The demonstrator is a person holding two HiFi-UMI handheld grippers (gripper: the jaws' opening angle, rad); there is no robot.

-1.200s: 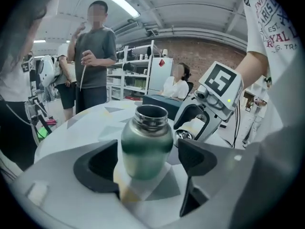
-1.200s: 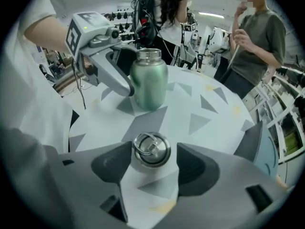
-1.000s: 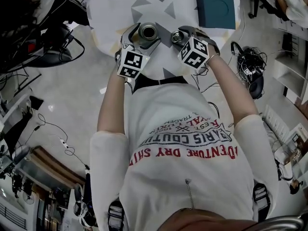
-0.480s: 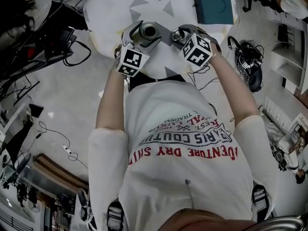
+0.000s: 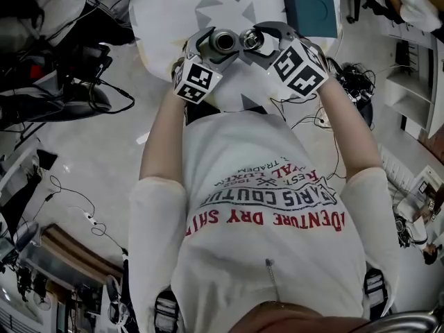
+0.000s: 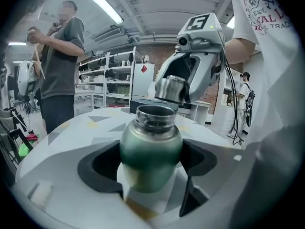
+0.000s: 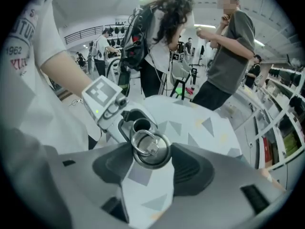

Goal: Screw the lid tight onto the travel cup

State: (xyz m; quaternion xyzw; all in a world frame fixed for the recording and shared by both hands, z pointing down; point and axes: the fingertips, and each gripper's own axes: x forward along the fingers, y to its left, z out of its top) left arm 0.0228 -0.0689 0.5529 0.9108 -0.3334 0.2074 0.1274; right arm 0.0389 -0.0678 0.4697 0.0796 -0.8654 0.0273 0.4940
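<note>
From the head view, the left hand-held gripper point(image 5: 216, 47) is clamped on the open-mouthed cup point(image 5: 223, 41). The right hand-held gripper point(image 5: 254, 41) is closed on the lid point(image 5: 250, 40), which sits just beside the cup's mouth above the near edge of the white worktop point(image 5: 173, 9) with its grey triangles. A dark teal box point(image 5: 309, 5) lies at the worktop's far right, and cables point(image 5: 357, 89) are tangled on the floor to the right. The person's shirt point(image 5: 263, 207) reads "ADVENTURE DRY" in red and "PARIS COUTU" in dark letters.

In the left gripper view, the cup's green body stands upright between the two pads, which press on its sides, and its steel neck is bare. The lid hangs just above and behind the rim; contact cannot be judged. A person in a grey shirt point(image 6: 59, 66) stands at left, with shelves point(image 6: 109, 75) behind.

In the right gripper view, the steel lid with its ring is gripped at the sides between the pads, and the cup's dark mouth is right behind it. A long-haired person point(image 7: 159, 37) stands beyond the worktop beside the one in grey. The sleeve at left shows "1962".
</note>
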